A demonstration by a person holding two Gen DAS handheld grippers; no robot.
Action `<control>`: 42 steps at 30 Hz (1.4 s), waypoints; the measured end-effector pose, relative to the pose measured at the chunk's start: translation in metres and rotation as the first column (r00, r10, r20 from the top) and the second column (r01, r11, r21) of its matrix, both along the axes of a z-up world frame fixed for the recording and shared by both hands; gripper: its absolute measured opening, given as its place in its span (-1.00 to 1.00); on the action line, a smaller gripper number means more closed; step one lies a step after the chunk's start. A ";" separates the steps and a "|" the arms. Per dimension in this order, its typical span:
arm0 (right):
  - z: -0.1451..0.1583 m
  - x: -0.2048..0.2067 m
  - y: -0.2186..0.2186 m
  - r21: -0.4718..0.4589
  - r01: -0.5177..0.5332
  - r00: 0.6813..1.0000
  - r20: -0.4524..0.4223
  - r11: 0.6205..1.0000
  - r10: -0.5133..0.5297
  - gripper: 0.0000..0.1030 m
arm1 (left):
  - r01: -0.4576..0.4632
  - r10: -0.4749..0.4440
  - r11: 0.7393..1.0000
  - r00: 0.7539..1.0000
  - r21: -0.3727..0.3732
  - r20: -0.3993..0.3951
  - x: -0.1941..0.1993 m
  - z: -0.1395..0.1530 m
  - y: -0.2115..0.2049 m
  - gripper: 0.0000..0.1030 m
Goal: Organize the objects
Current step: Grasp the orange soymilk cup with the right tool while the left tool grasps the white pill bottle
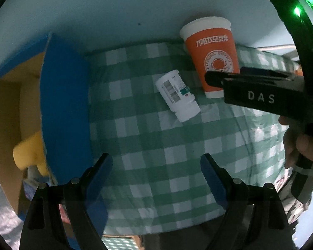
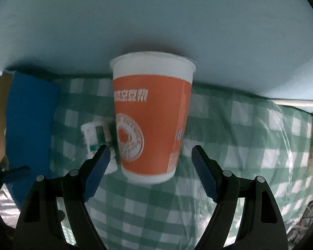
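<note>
On the checked counter (image 2: 219,137) an orange paper cup (image 2: 152,125) stands upright, just ahead of the released right claw (image 2: 150,166); the left claw (image 1: 156,173), also empty, hovers short of the toppled white bottle (image 1: 178,95), probably lining up grasps.

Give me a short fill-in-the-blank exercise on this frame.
1. The orange paper cup stands ____ on the checked cloth.
2. The white pill bottle lies on its ____.
3. The blue box sits on the bottle's ____ in the left wrist view.
Missing words: upright; side; left
</note>
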State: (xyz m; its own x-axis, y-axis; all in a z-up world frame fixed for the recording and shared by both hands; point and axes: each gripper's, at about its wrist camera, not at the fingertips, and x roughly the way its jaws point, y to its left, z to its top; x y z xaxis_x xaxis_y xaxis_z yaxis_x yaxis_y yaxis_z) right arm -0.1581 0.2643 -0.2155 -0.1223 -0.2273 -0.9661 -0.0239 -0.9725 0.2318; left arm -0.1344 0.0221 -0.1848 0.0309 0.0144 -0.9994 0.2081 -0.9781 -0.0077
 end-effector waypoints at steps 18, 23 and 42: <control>-0.024 0.002 -0.011 0.043 -0.118 0.991 -0.051 0.992 0.120 0.37 | 0.190 -0.190 0.980 0.982 -0.059 0.014 -0.034 -0.035 0.005 0.74; -0.018 0.020 0.007 0.028 -0.112 0.992 -0.047 0.993 0.113 0.36 | 0.251 -0.250 0.966 0.968 -0.067 0.023 -0.038 -0.045 0.012 0.75; 0.014 0.093 0.063 -0.054 -0.042 0.999 -0.028 0.998 0.041 0.37 | 0.406 -0.404 0.909 0.914 -0.093 0.039 -0.060 -0.081 0.028 0.75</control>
State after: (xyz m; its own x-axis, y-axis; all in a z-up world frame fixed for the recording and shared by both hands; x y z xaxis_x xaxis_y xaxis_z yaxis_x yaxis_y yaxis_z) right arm -0.0652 0.3270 -0.2011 -0.1379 -0.2852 -0.9485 0.0231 -0.9583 0.2848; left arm -0.1947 0.0500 -0.2654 0.0323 -0.1005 -0.9944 -0.2071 -0.9740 0.0918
